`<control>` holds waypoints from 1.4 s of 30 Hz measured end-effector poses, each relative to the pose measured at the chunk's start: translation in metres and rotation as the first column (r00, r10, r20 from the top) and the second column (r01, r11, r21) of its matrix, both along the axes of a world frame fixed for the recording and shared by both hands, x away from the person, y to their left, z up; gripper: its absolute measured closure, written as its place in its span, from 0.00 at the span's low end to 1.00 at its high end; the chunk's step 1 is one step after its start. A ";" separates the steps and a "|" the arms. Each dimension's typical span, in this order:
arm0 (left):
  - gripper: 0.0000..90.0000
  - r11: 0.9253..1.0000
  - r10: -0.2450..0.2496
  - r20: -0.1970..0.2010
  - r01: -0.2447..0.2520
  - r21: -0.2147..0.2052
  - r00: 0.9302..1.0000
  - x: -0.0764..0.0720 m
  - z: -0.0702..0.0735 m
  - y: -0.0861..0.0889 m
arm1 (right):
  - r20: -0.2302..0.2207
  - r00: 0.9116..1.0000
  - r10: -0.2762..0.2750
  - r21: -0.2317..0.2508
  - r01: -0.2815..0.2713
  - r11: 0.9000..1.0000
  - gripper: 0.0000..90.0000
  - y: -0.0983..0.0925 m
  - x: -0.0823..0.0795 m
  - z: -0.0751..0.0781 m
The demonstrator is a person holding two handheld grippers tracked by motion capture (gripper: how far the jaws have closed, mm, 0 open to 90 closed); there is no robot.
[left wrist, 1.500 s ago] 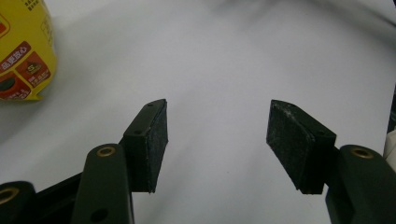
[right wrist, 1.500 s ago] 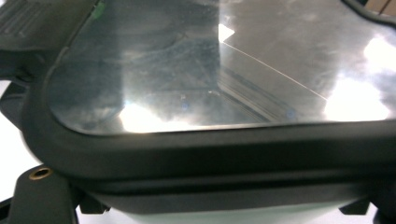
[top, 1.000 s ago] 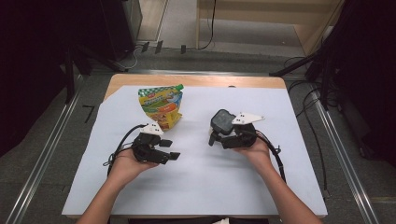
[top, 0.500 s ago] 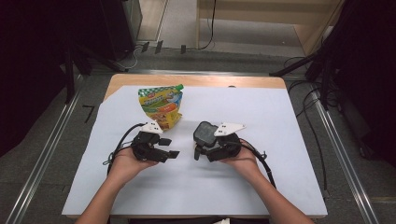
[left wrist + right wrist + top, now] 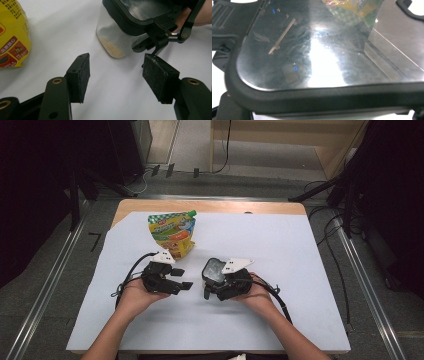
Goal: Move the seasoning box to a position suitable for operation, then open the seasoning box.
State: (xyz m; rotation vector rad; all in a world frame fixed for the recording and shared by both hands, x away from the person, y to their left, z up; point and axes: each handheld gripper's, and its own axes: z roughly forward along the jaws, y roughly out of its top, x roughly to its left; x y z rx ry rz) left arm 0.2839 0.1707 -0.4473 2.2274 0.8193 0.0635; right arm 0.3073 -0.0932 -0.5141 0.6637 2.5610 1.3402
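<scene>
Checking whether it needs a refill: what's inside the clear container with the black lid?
The container holds a thin layer of pale grains at its bottom; the dark lid hides the rest.

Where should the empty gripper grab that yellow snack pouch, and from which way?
Probably the pouch's flat top edge beside its green cap. The pouch lies flat on the white table cover, with little for fingers to slide under at the middle, and the top edge is thin. The open left gripper would come level from the near side.

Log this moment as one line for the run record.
left gripper: open, holding nothing | right gripper: gripping clear container with dark lid | yellow pouch: untouched at back | surface: white table
</scene>
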 end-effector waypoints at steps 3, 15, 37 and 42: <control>0.44 1.000 -0.001 0.002 0.001 0.000 1.000 0.000 0.000 0.000 | -0.019 1.000 -0.001 -0.001 0.001 1.000 0.16 -0.002 0.000 0.001; 0.45 1.000 0.017 0.003 -0.017 -0.008 1.000 -0.001 -0.001 0.003 | -0.057 0.998 -0.015 -0.050 0.012 0.999 0.20 -0.031 -0.013 0.017; 0.76 0.999 0.043 0.001 -0.043 0.001 0.999 0.011 -0.006 -0.013 | -0.109 0.982 -0.157 0.018 0.160 0.987 0.70 -0.067 -0.028 0.048; 0.93 1.000 0.030 -0.001 -0.030 -0.009 1.000 0.013 -0.006 -0.016 | -0.106 0.976 -0.189 0.021 0.192 0.981 0.83 -0.063 -0.026 0.046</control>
